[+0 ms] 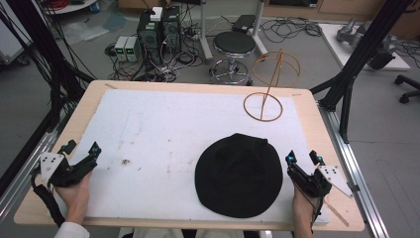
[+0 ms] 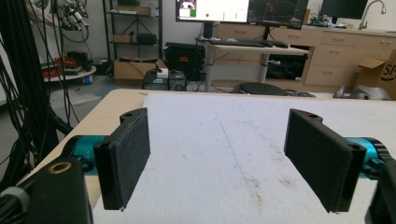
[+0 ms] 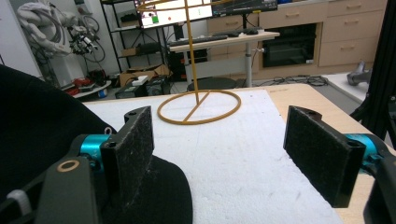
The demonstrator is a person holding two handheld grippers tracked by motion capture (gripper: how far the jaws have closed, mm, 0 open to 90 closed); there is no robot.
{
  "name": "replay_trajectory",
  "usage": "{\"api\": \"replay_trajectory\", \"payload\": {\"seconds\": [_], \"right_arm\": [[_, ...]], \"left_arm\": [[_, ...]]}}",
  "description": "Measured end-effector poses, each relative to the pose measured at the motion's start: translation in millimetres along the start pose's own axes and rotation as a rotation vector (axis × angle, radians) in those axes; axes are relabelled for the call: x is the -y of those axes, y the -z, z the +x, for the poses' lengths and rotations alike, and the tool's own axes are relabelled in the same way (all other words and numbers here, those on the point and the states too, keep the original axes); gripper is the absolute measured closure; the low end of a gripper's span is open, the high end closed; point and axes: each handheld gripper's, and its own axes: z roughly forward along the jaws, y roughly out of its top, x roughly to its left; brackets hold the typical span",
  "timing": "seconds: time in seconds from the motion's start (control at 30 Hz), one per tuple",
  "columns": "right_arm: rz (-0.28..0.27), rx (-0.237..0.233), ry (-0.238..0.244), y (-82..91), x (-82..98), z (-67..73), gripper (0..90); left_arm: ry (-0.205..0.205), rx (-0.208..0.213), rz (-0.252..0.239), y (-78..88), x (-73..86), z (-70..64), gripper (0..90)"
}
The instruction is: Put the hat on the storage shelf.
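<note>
1. Far left of the desk (image 1: 44,148): the left tongs (image 1: 80,148) rest near the desk's left edge, held in the person's left hand (image 1: 74,193), jaws spread wide and holding nothing. In the left gripper view the left tongs look out over bare white mat (image 2: 224,140), well apart from anything to grasp.

2. Centre right: a black hat (image 1: 239,174) lies flat on the white mat toward the person's side of the desk, soft and slumped.

3. Right: the right tongs (image 1: 303,157), jaws also wide and empty, sit just beside the hat's right edge; in the right gripper view the left jaw stands over the hat's brim (image 3: 159,186).

4. Back right: a thin gold wire stand (image 1: 265,94) rises from its ring base at the desk's far side, well apart from the hat.

5. Risks, as a judgement: the likely job is hanging the hat on the stand. A one-sided pinch of limp fabric could let the hat fold or slip out mid-lift. The stand looks light and top-heavy; a hat dragged against it or lowered off-centre could tip it off the back edge.
</note>
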Motion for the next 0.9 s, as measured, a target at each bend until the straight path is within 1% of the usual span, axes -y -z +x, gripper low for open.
{"api": "replay_trajectory", "payload": {"seconds": [0.37,0.9], "right_arm": [[0.000,0.000,0.004,0.9,-0.2,-0.9,24.0],[0.009,-0.004,-0.004,0.2,0.2,-1.1,23.8]], "left_arm": [[0.000,-0.002,0.001,-0.1,0.1,0.6,22.9],[0.003,0.001,0.003,-0.4,0.4,0.8,22.9]]}}
